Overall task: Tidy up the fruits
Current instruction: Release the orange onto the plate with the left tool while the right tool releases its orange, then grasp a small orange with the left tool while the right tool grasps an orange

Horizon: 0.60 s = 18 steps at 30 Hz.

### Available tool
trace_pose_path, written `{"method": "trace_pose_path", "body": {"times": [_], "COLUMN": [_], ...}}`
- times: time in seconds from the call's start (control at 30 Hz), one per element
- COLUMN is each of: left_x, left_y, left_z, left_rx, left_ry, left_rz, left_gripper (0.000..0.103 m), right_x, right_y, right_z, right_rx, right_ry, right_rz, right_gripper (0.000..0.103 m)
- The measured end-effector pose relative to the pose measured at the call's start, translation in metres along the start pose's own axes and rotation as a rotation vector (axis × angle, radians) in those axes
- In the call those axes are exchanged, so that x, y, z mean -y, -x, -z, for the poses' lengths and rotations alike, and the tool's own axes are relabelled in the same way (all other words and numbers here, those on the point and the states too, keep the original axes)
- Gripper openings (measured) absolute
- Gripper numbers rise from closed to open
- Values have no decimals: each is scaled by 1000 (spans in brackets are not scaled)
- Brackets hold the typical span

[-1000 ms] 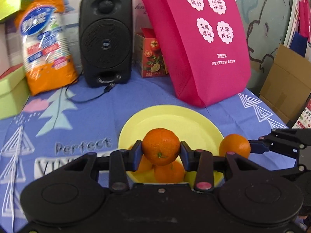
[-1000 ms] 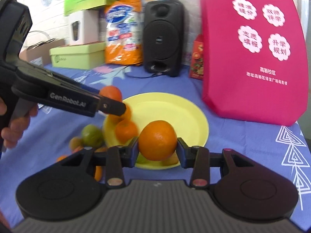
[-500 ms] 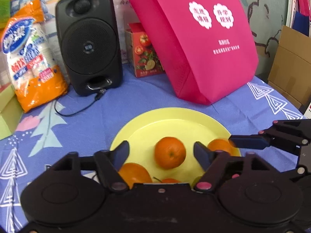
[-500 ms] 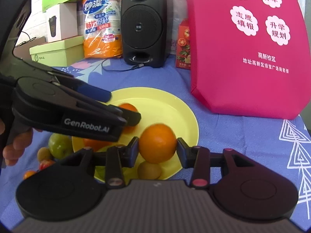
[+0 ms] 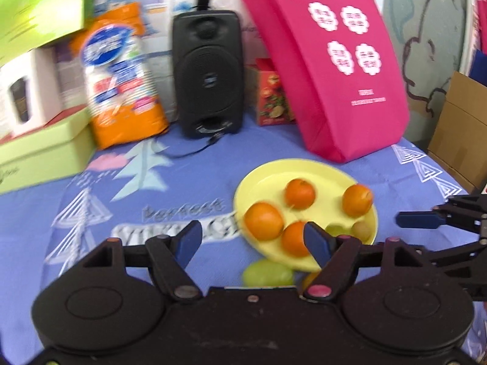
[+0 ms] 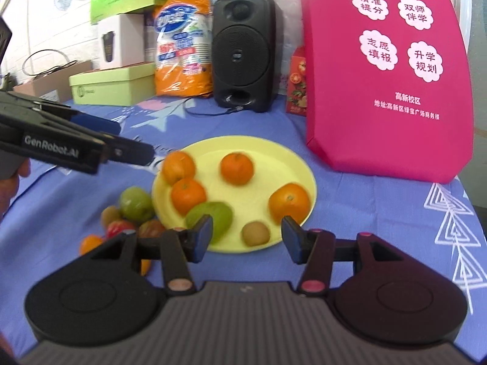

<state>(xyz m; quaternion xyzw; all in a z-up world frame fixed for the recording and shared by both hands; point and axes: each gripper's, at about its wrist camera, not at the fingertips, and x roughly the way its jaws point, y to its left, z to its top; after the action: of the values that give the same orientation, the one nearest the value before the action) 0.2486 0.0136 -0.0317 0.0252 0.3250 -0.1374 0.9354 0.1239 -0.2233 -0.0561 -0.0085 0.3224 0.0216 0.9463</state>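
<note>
A yellow plate [image 6: 268, 164] on the blue cloth holds several oranges, among them one at the near right [image 6: 289, 202] and one at the far middle [image 6: 236, 168]. A green fruit [image 6: 210, 217] and a kiwi [image 6: 255, 233] lie on the plate too. My right gripper [image 6: 247, 234] is open and empty just short of the plate's near rim. In the left wrist view, my left gripper [image 5: 252, 241] is open and empty, to the left of the plate [image 5: 328, 179], whose oranges [image 5: 263, 220] lie apart from its fingers.
Left of the plate lie a green apple [image 6: 135, 203], a kiwi [image 6: 110, 215] and small red fruits [image 6: 120, 228]. A black speaker [image 6: 242, 51], a pink bag [image 6: 392, 76], an orange packet [image 6: 182, 51] and boxes [image 6: 112, 83] line the back. A hand [image 6: 12, 179] holds the left gripper.
Both grippers opened and let go of their oranges, which now lie on the plate. Both then drew back; the left one also swung to the left of the plate.
</note>
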Motion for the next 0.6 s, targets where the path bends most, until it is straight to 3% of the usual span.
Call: {"method": "trace_pose_path", "body": {"times": [0.3, 0.6], "left_x": [-28, -12], "left_y": [35, 33], "left_z": [46, 81], "left_rx": [-42, -107], "left_ry": [59, 62], "left_rz": [-53, -11], "left_gripper": [74, 74], "right_x": [-41, -63], "right_y": [22, 19], "right_z": [30, 42], "right_rx": [-39, -73], "right_ry": [82, 124], "right_rz": [-108, -132], "right_gripper": [49, 49]}}
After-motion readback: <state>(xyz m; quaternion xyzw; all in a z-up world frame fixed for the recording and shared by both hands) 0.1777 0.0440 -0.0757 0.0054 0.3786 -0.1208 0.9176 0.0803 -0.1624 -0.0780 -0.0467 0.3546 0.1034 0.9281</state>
